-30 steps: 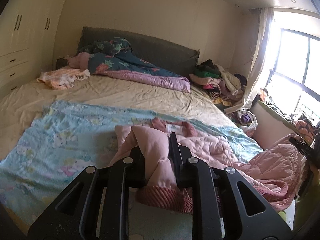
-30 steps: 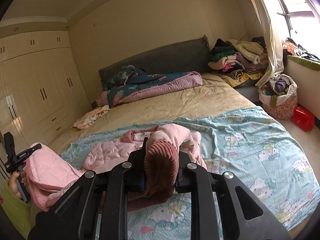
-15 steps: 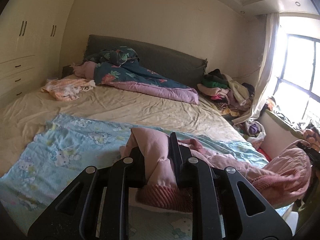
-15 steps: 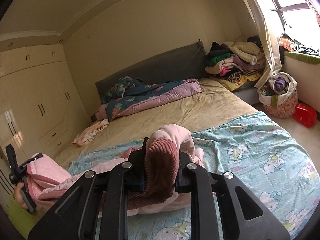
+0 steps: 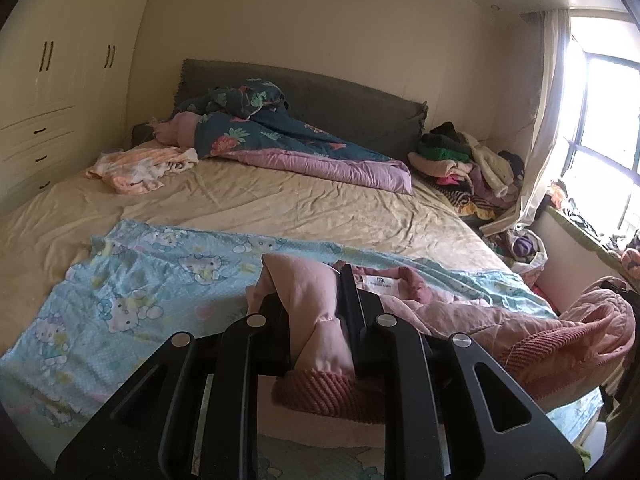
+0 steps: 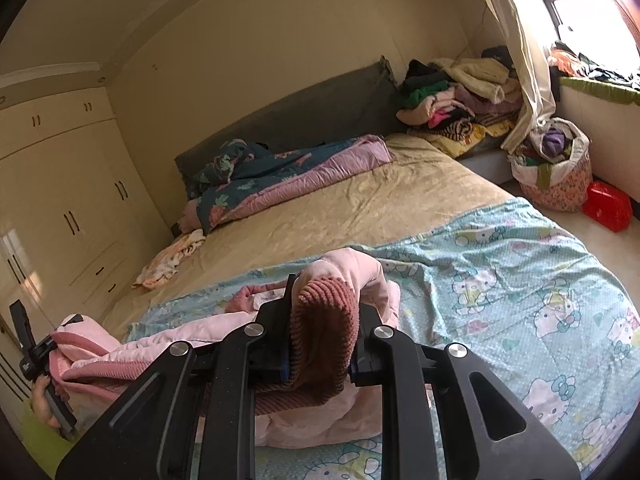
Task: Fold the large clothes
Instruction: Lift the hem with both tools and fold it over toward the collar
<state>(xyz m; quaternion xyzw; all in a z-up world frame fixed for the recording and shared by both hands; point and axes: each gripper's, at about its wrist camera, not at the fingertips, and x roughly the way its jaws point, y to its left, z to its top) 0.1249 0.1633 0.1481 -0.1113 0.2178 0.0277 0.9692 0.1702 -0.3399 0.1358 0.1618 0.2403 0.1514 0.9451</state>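
A pink quilted jacket (image 5: 460, 316) with dark pink ribbed cuffs lies stretched over a light blue cartoon-print sheet (image 5: 132, 280) at the foot of the bed. My left gripper (image 5: 316, 312) is shut on one sleeve end, its ribbed cuff (image 5: 324, 392) hanging below the jaws. My right gripper (image 6: 324, 320) is shut on the other sleeve's ribbed cuff (image 6: 324, 332). The jacket (image 6: 168, 344) sags between the two grippers. The left gripper also shows at the far left of the right wrist view (image 6: 36, 356).
The bed (image 5: 260, 204) has a beige sheet, a dark floral quilt (image 5: 280, 136) by the headboard and a small peach garment (image 5: 136, 168). A clothes pile (image 6: 456, 96), a laundry bag (image 6: 556, 168) and a red box (image 6: 608, 206) stand by the window. Wardrobes (image 6: 60, 200) line the left wall.
Both grippers have lifted and pulled back with the sleeves, so the jacket is drawn out straighter between them and more of the blue sheet shows.
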